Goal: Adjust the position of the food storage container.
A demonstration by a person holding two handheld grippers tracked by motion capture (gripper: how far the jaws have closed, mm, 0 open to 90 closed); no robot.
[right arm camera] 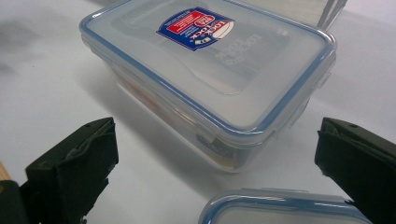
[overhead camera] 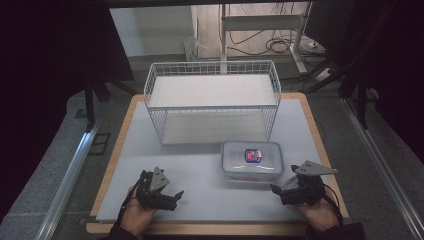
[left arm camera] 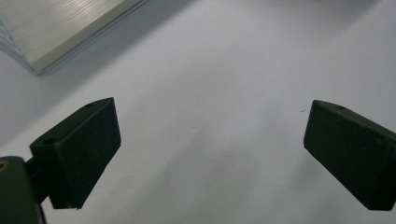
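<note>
White table mat; cables on floor behind.

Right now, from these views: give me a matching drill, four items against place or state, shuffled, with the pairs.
Items:
1. wire basket
2. lidded plastic container
3. left gripper
4. second lid

Place or state:
A. open over bare table surface
B. far side of the table, standing empty
C. sticker on top, lid on
D. low in the right gripper view, between its jaws

Pairs: 1-B, 2-C, 3-A, 4-D
</note>
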